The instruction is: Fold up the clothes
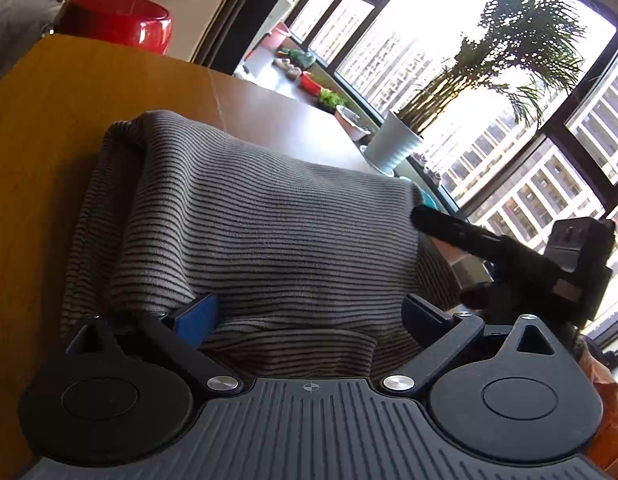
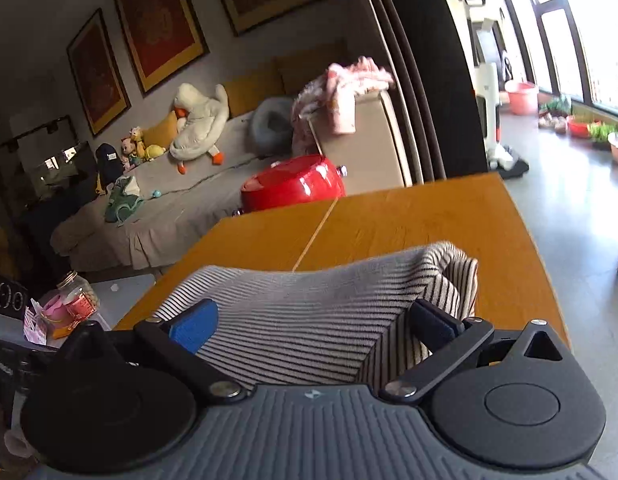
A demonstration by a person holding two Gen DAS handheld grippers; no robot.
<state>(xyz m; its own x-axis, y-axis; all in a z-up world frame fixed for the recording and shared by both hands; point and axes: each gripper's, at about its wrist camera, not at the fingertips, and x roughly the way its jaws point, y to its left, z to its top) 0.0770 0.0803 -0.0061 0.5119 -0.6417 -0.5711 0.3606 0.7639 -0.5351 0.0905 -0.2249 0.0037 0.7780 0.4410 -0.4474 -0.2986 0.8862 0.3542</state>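
Observation:
A grey sweater with thin black stripes (image 1: 261, 232) lies folded on the wooden table (image 1: 49, 128). My left gripper (image 1: 309, 316) stands open at the sweater's near edge, its blue-padded fingers wide apart, with the cloth lying loose between them. In the right wrist view the same sweater (image 2: 309, 312) has a bunched fold at its right end. My right gripper (image 2: 315, 324) is open too, its pads clear of the cloth on both sides. One of its black fingers (image 1: 453, 232) shows at the sweater's right corner in the left wrist view.
A red round container (image 2: 293, 184) stands beyond the table's far edge. A white pot with a palm (image 1: 393, 148) stands by the big window. A sofa with plush toys (image 2: 197, 124) lies behind. A glass jar (image 2: 79, 296) sits on a low surface to the left.

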